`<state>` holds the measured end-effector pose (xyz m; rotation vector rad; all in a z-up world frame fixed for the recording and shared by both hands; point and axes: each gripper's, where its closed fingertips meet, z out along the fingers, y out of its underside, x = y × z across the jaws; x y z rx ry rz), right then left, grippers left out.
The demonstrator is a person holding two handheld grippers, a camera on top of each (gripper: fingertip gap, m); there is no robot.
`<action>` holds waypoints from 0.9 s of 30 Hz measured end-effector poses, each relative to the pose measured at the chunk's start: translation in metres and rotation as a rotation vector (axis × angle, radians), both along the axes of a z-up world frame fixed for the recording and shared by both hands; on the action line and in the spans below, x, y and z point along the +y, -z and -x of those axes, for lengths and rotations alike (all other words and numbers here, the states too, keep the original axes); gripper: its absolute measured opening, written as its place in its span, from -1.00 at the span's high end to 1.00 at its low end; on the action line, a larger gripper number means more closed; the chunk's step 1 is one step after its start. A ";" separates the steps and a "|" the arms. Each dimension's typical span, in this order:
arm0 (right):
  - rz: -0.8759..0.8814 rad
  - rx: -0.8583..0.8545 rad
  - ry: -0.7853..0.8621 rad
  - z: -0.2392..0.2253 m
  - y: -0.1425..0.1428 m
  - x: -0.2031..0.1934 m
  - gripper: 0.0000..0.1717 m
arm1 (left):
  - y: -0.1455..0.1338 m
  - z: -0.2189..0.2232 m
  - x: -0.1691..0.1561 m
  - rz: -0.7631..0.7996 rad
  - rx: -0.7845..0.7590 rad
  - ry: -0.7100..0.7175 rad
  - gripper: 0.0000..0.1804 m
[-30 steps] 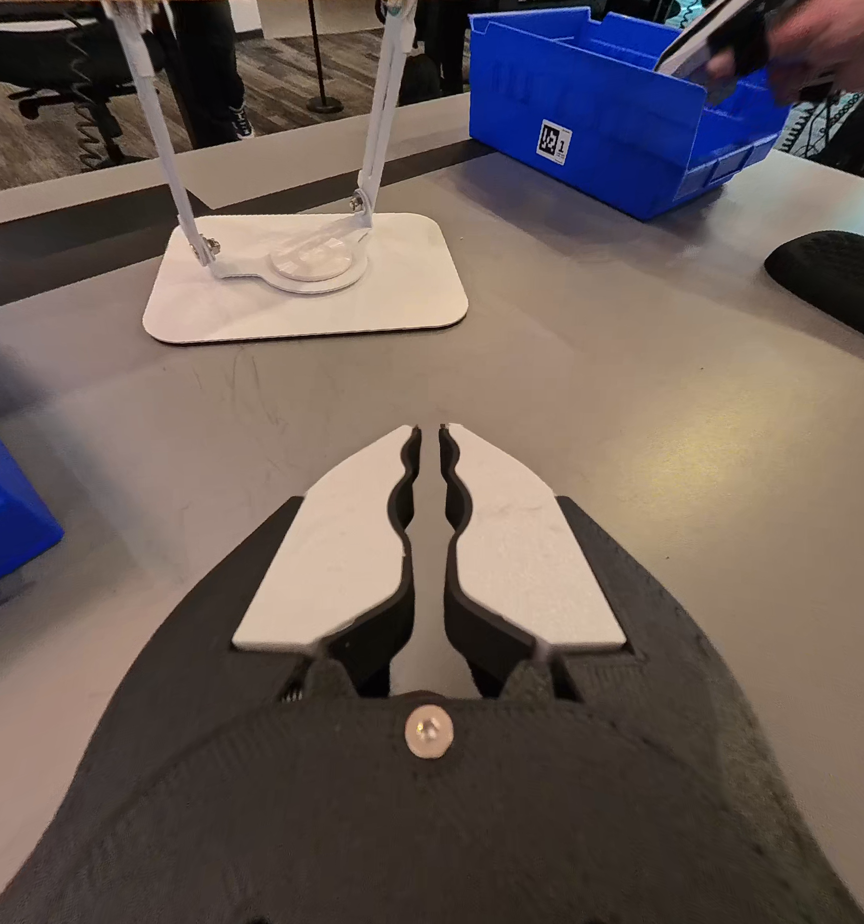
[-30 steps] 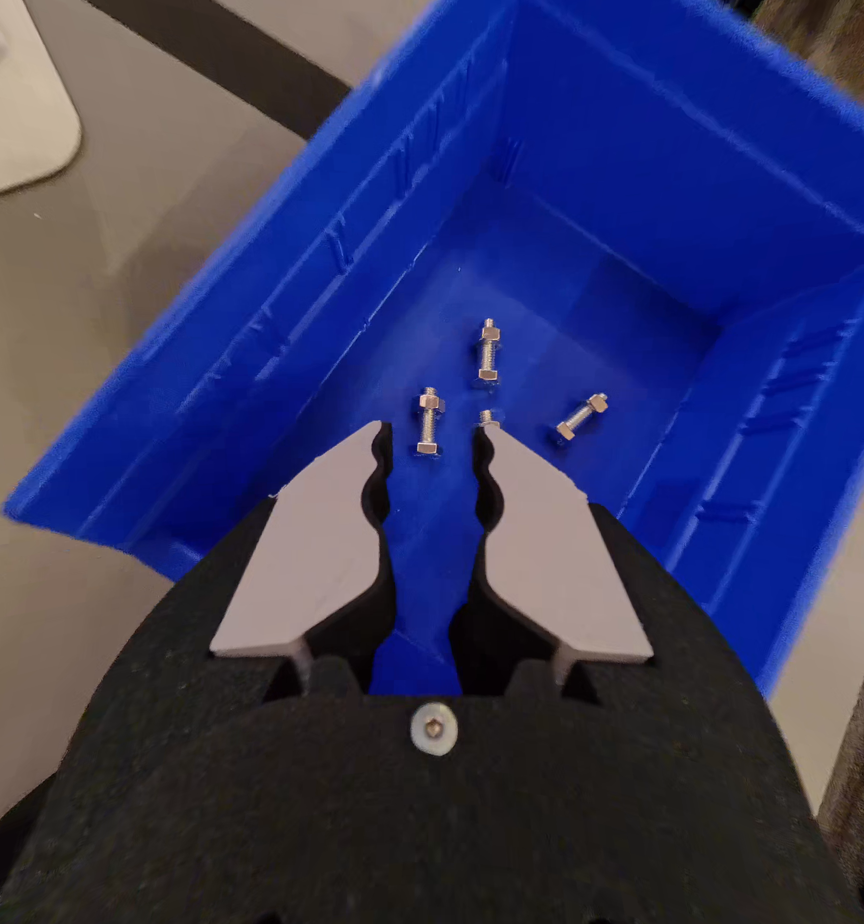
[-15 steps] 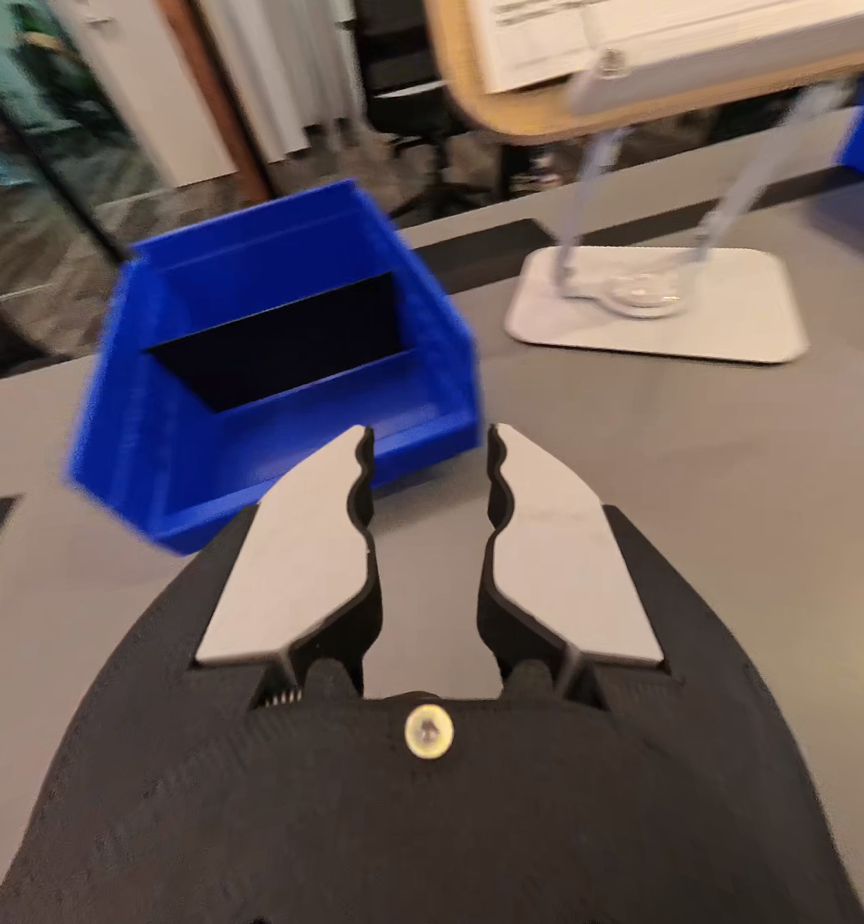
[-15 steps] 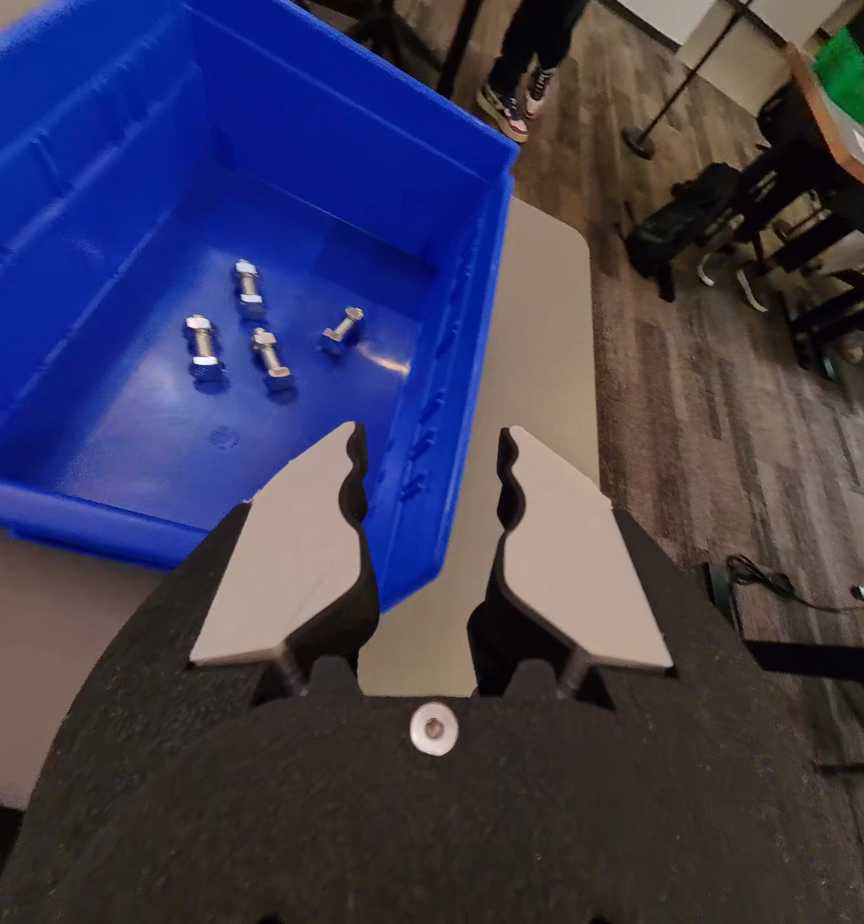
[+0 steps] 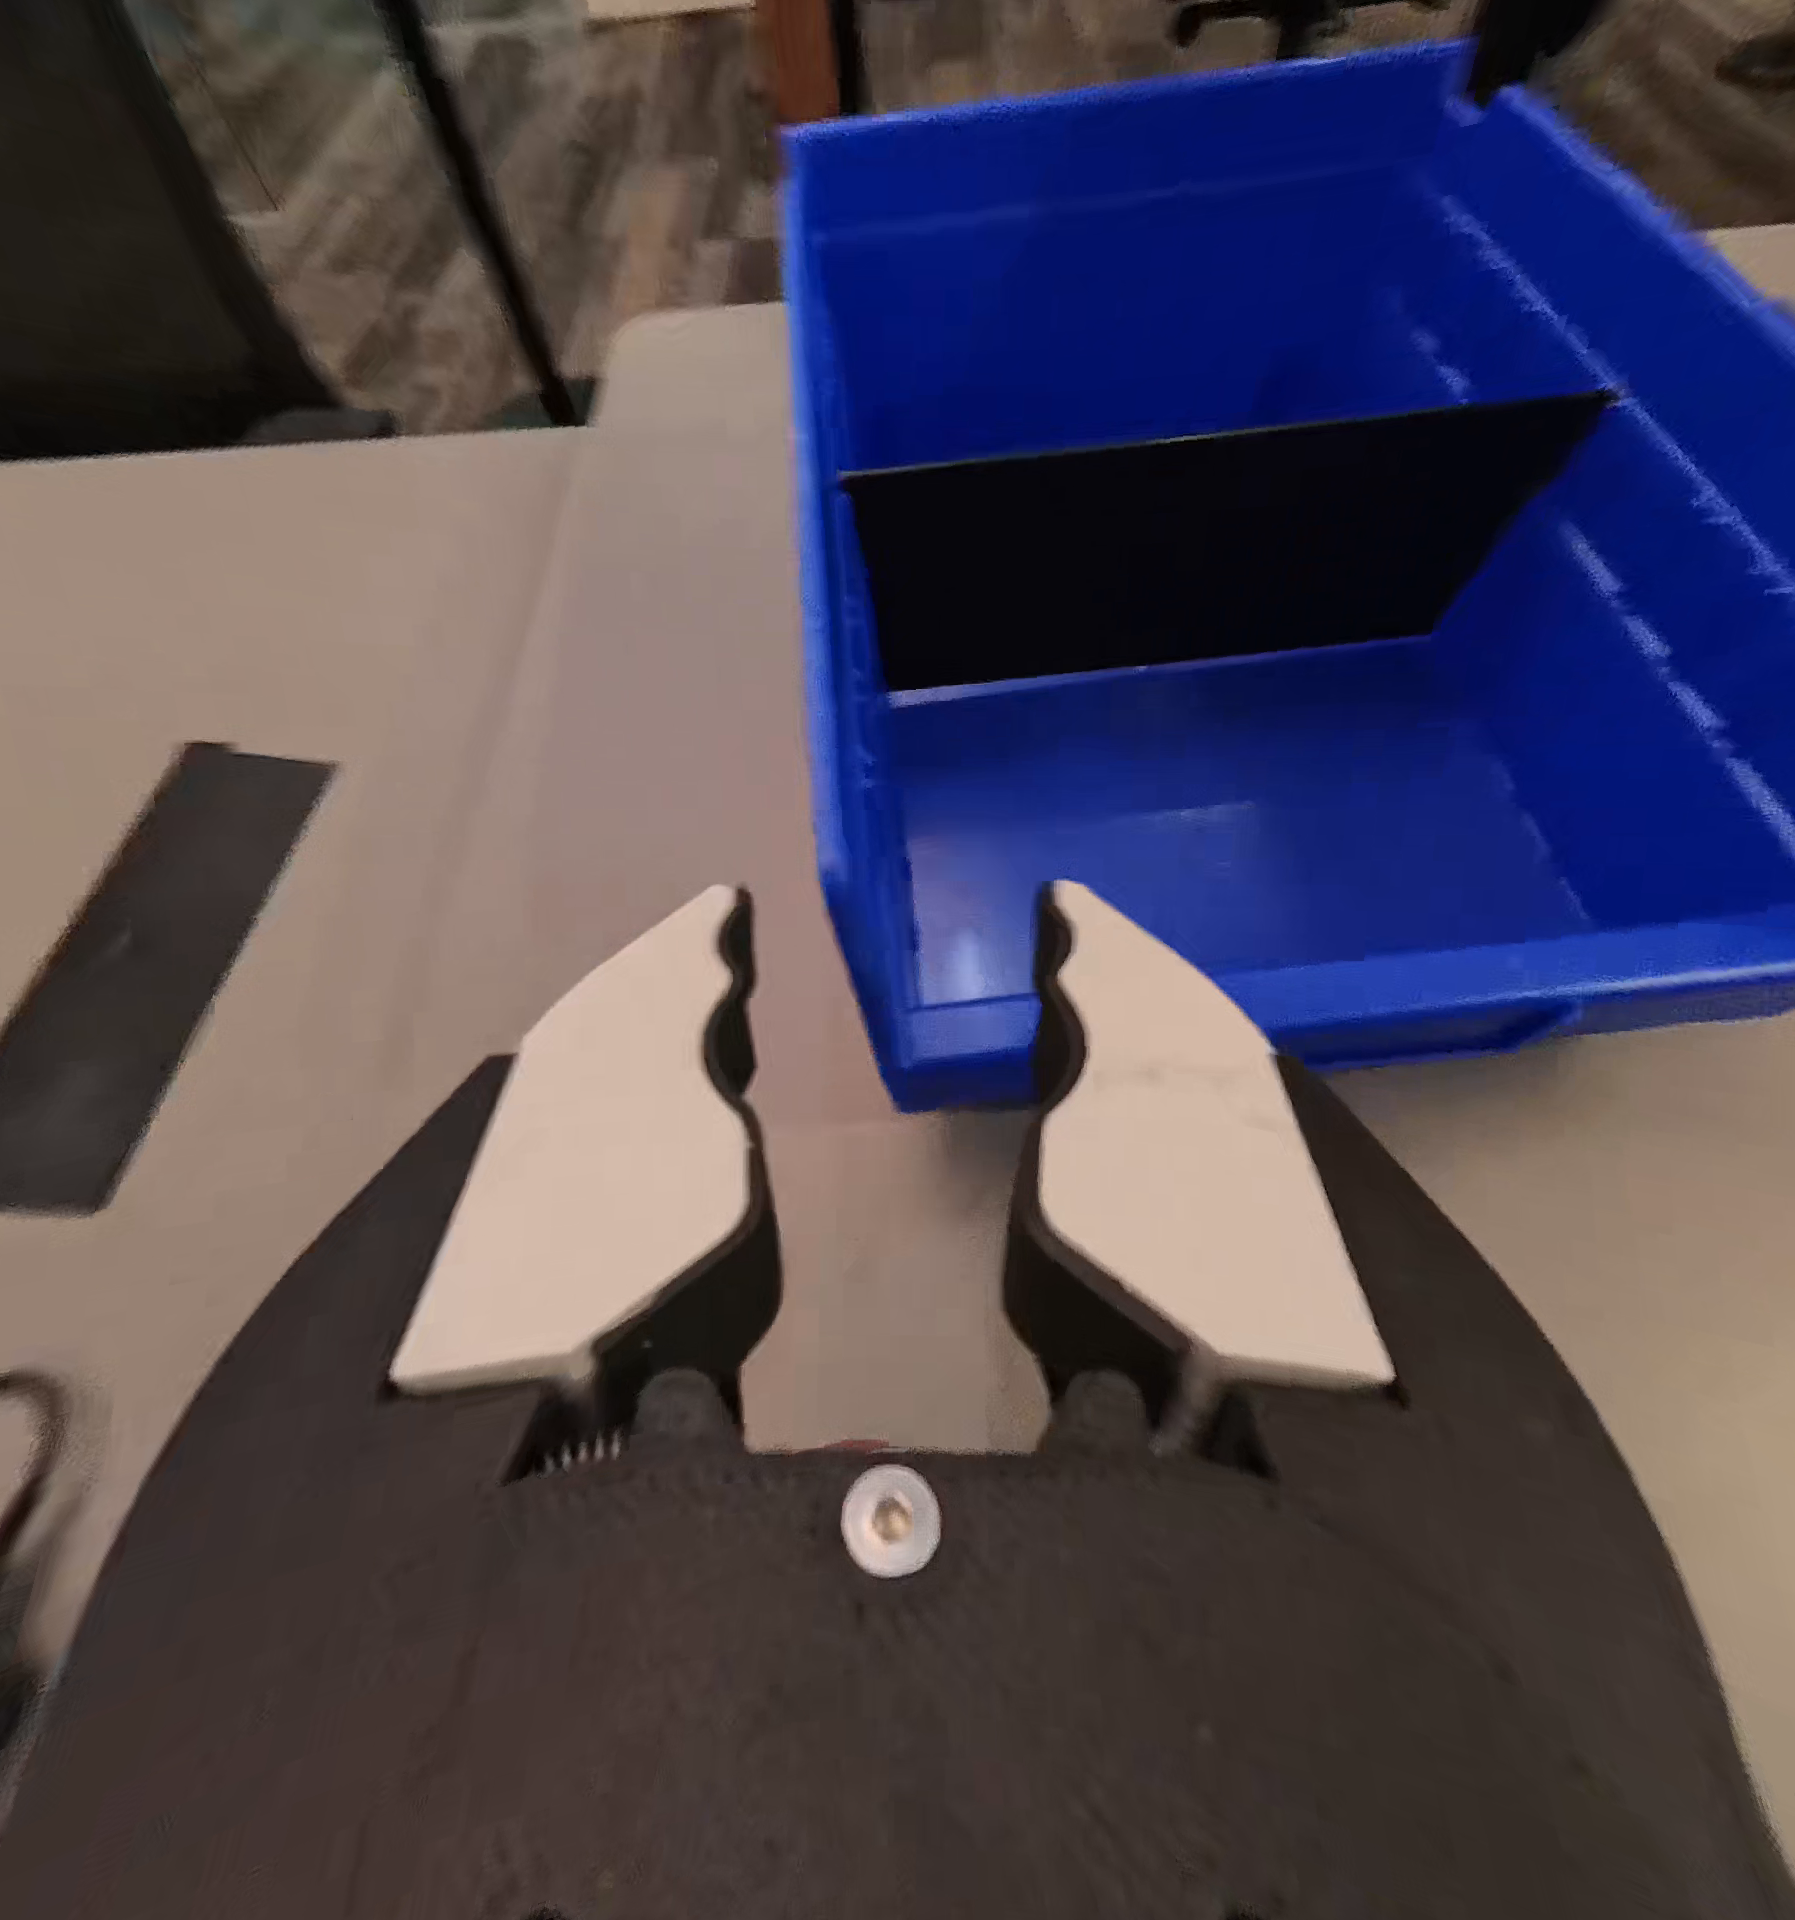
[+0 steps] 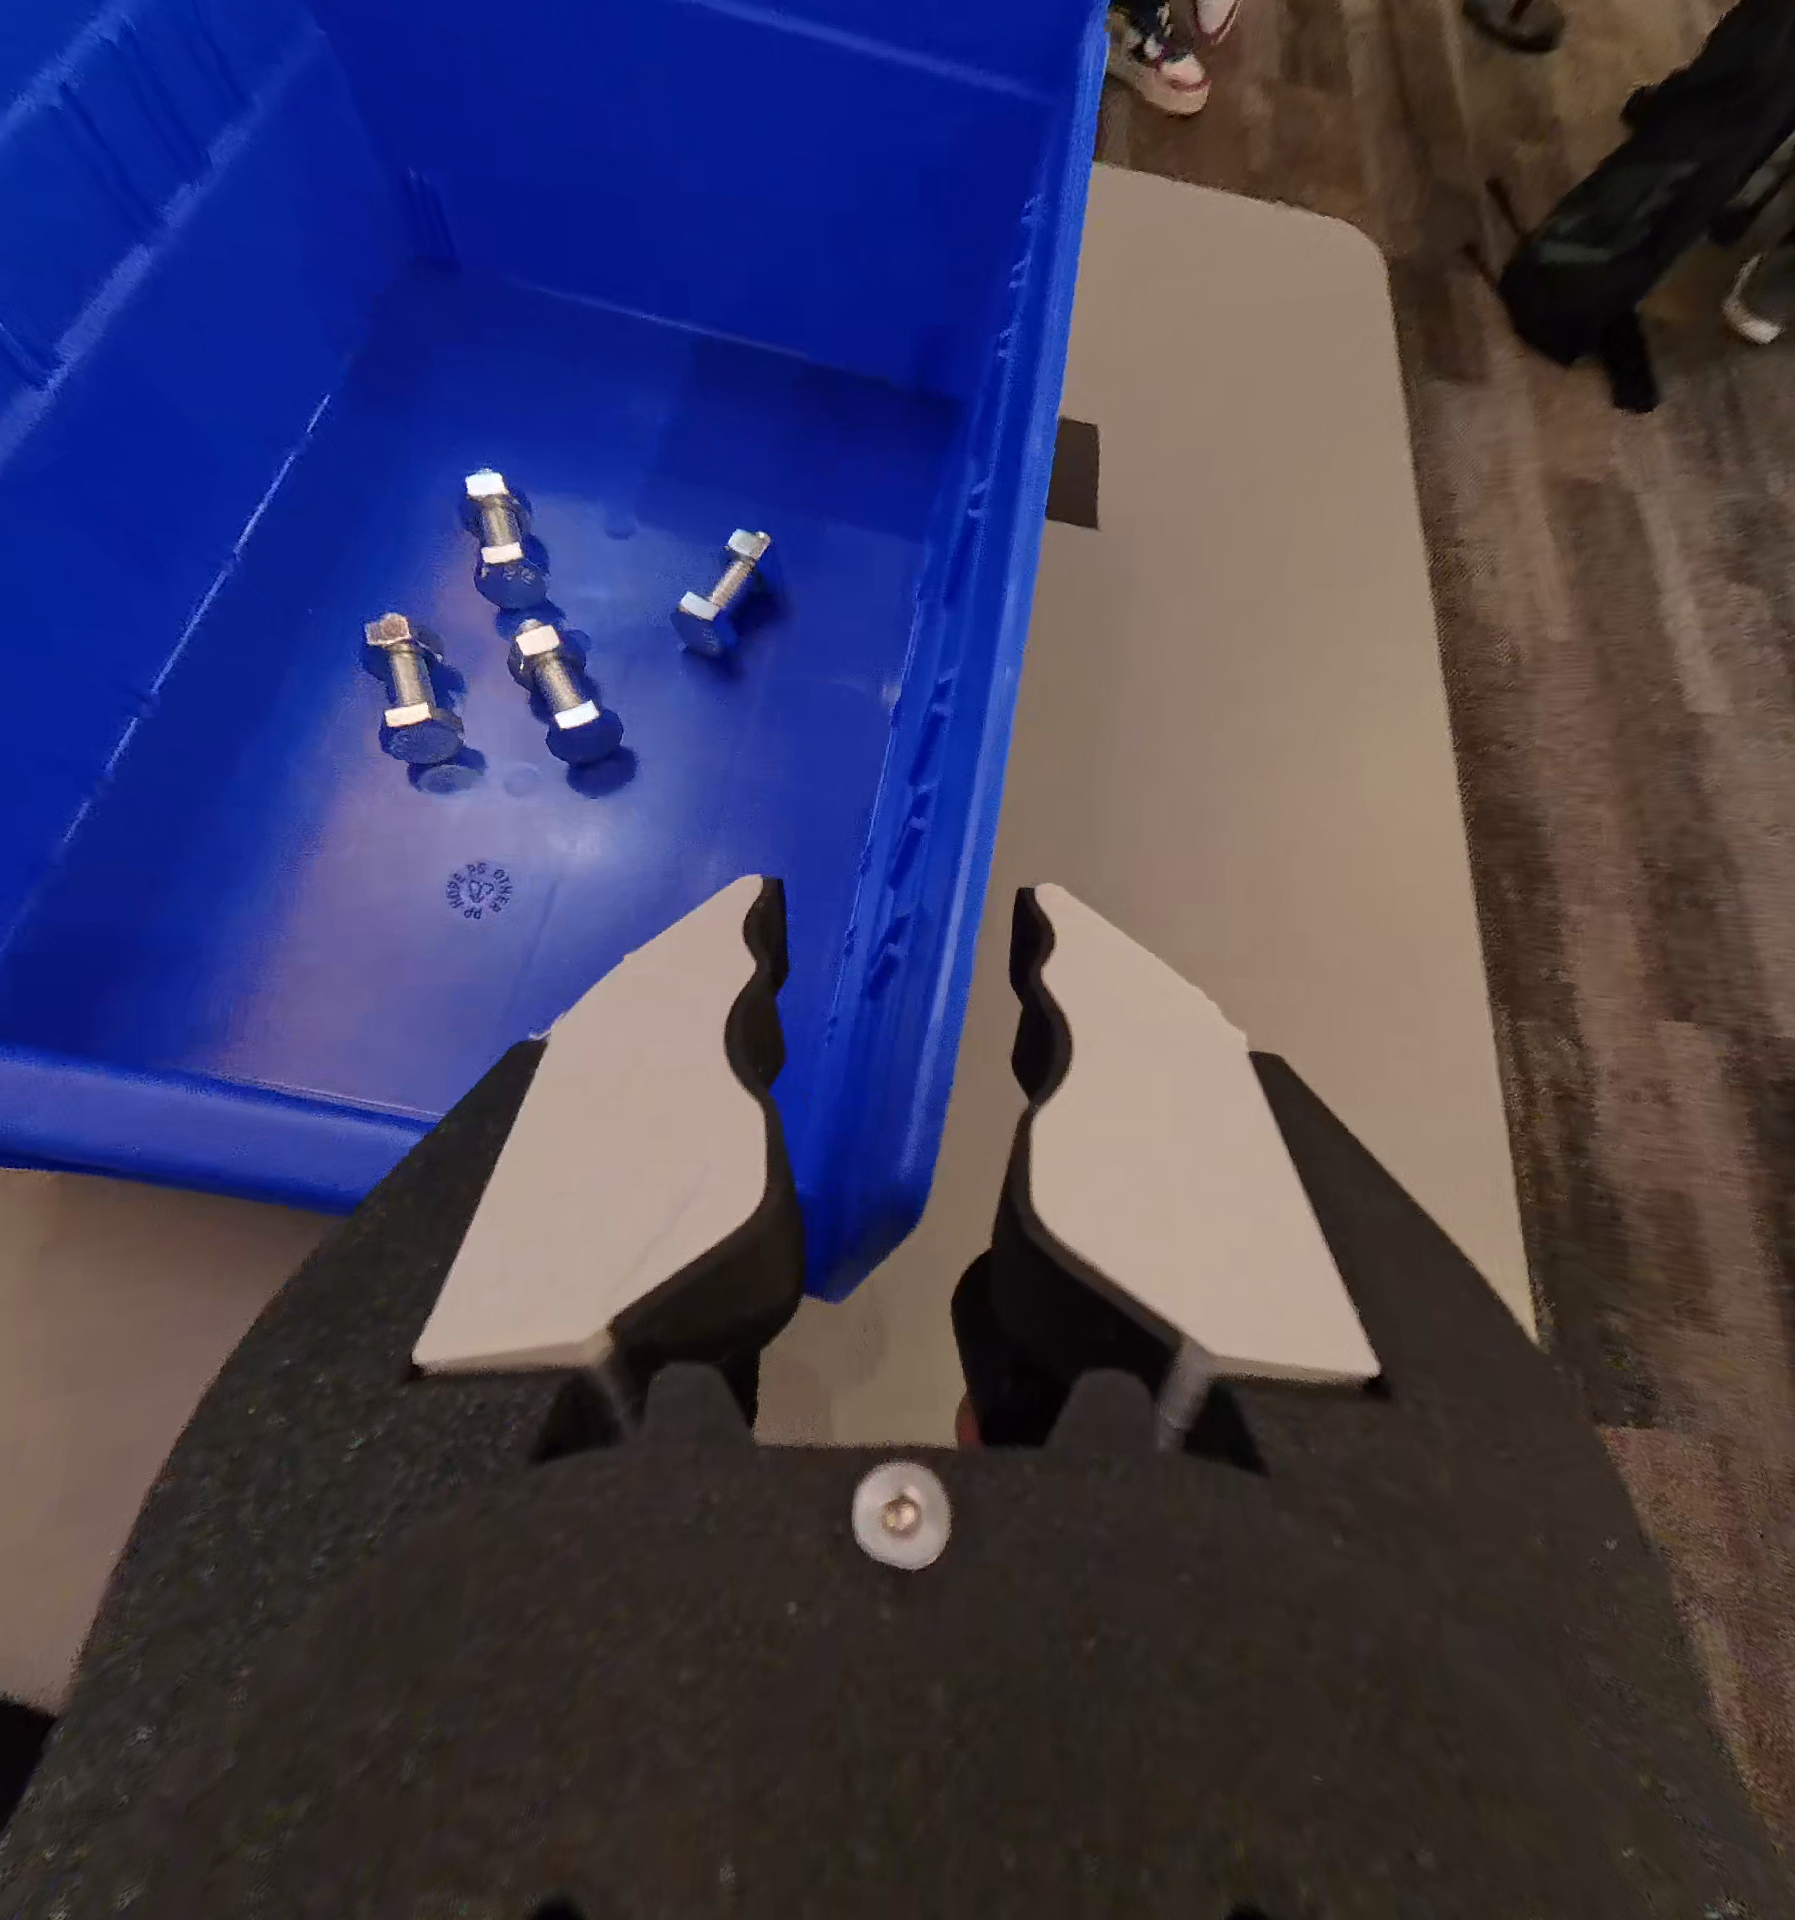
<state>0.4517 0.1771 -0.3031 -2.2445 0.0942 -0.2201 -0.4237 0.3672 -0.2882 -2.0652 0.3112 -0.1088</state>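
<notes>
Left wrist view, grey table, wood-pattern floor, both tools' jaws apart, bare.

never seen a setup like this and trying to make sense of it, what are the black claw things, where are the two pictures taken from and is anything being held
The black claws are two hand-held grippers, one in each of a person's hands, each carrying a camera that looks out along its two fingers. One picture comes from the left gripper, which hangs open and empty by the corner of a blue bin with a black divider, on a grey table. The other comes from the right gripper, also open and empty; the side wall of a second blue bin shows between its fingers. Four silver bolts lie in that bin.
</notes>
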 end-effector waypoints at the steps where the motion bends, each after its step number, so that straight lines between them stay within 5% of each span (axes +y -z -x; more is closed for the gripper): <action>1: 0.005 0.015 -0.008 0.001 0.001 0.000 0.54 | 0.007 -0.003 0.005 0.033 -0.037 0.030 0.52; 5: 0.000 0.101 -0.045 0.008 0.003 0.002 0.66 | 0.027 -0.003 0.018 0.106 -0.129 0.050 0.94; 16: 0.053 0.105 -0.076 0.004 0.006 -0.005 0.93 | 0.023 -0.001 0.014 0.099 -0.133 0.047 0.96; 27: 0.113 0.135 -0.155 0.006 0.005 -0.023 0.95 | 0.003 -0.024 -0.041 0.135 -0.171 0.210 0.97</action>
